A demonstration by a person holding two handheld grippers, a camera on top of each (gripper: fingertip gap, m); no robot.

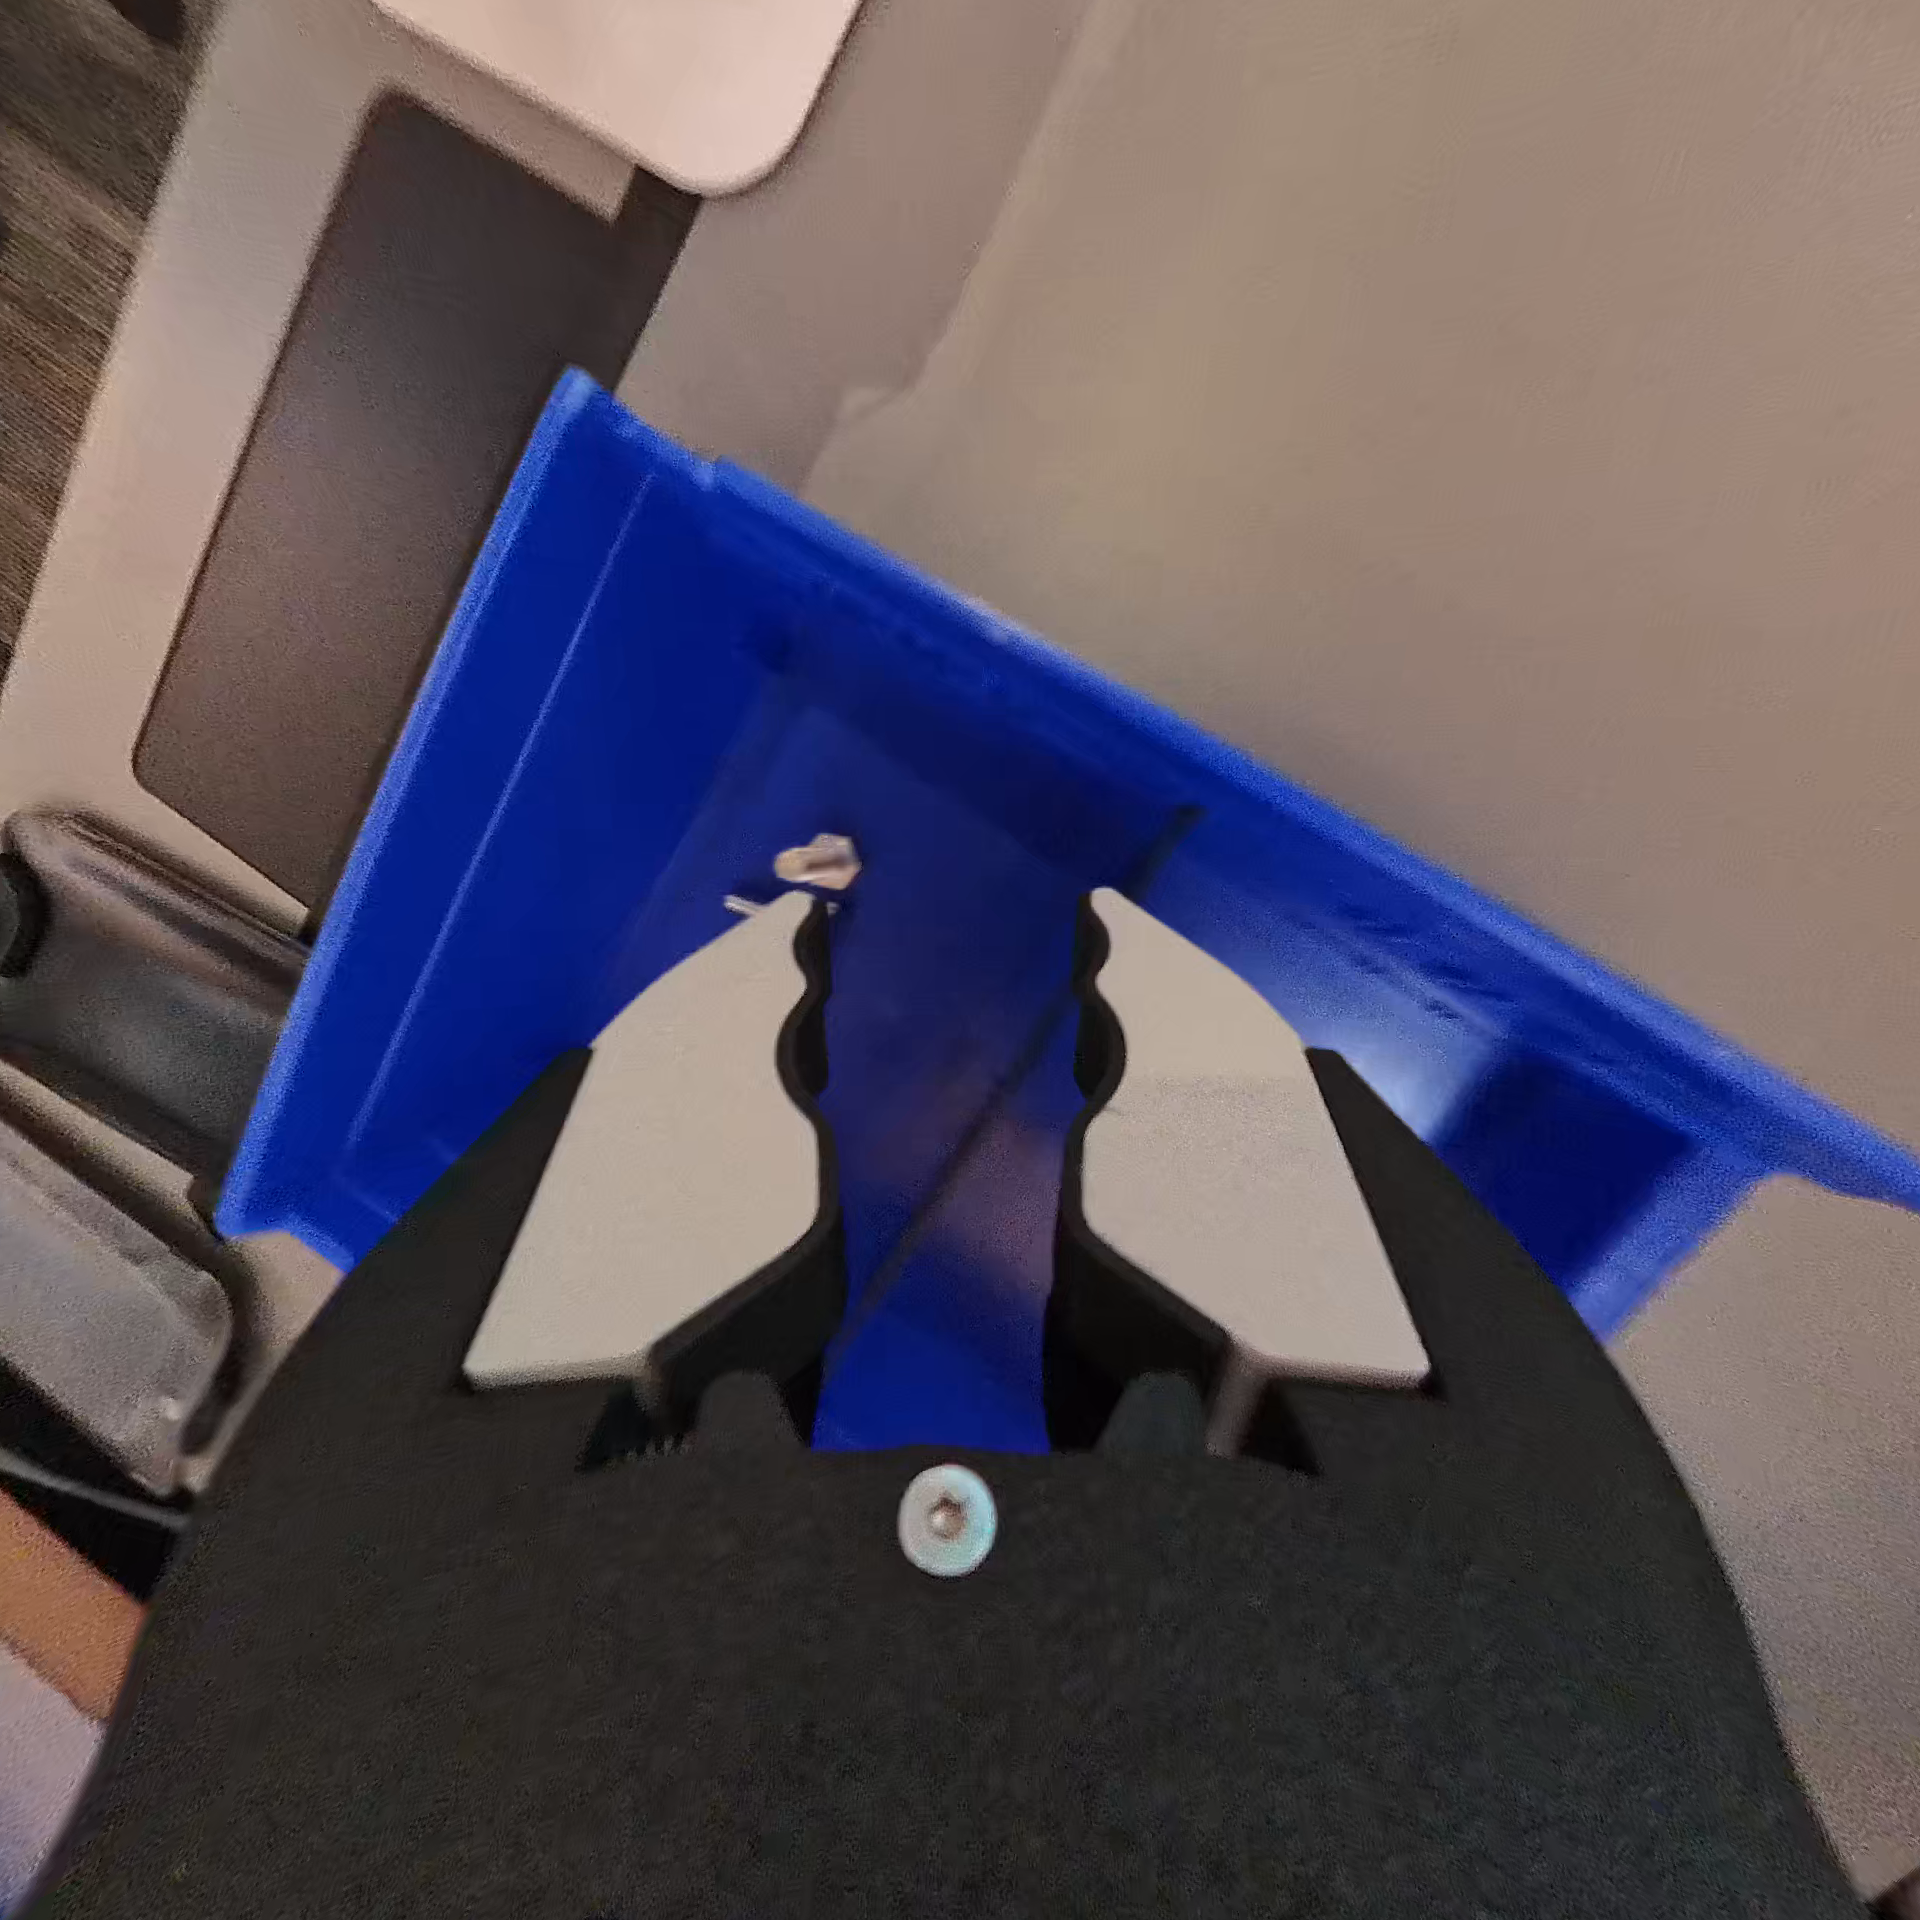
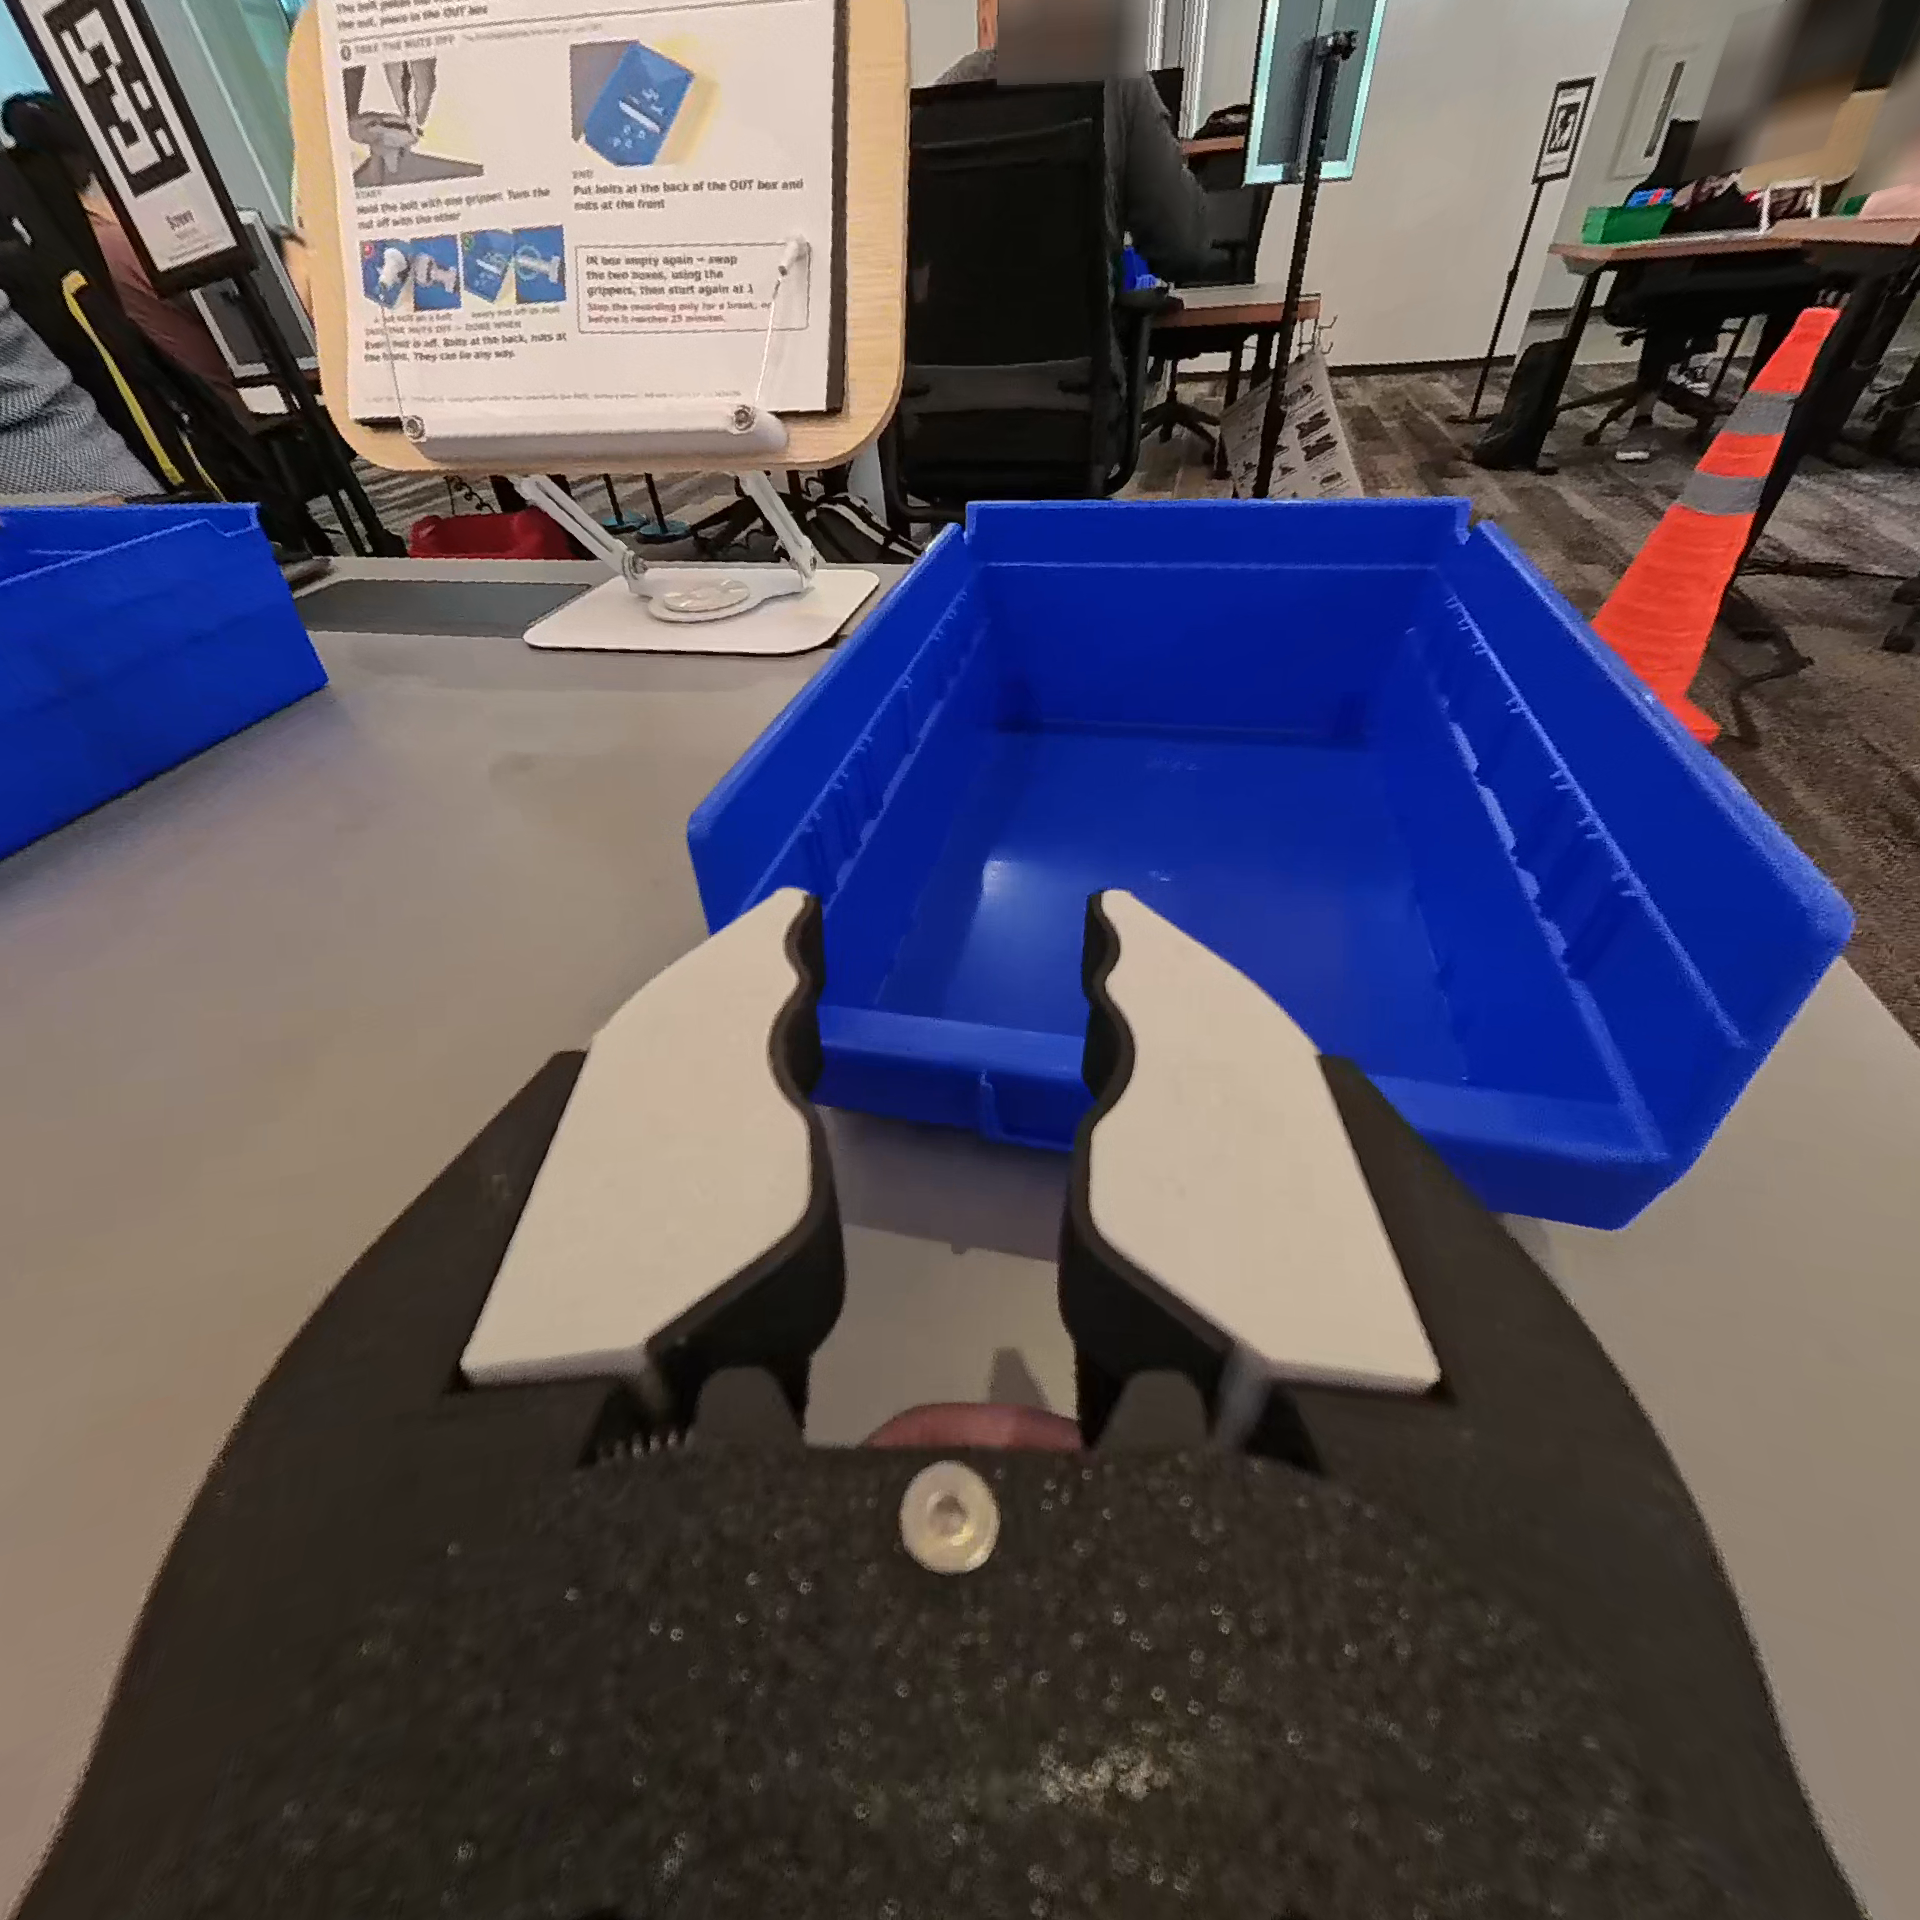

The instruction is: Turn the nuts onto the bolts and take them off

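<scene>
Grey table (image 2: 416,987) carries two blue bins. Right tongs (image 2: 951,914) gape, empty, before the near bin (image 2: 1714,914); left tongs (image 1: 951,914), also apart and empty, point into the other bin (image 1: 582,831) near a small metal piece (image 1: 821,860).

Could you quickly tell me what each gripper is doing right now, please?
Left gripper: open, holding nothing.
Right gripper: open, holding nothing.

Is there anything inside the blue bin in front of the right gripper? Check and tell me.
No, the blue bin ahead of the right gripper shows only its bare blue floor and walls.
</scene>
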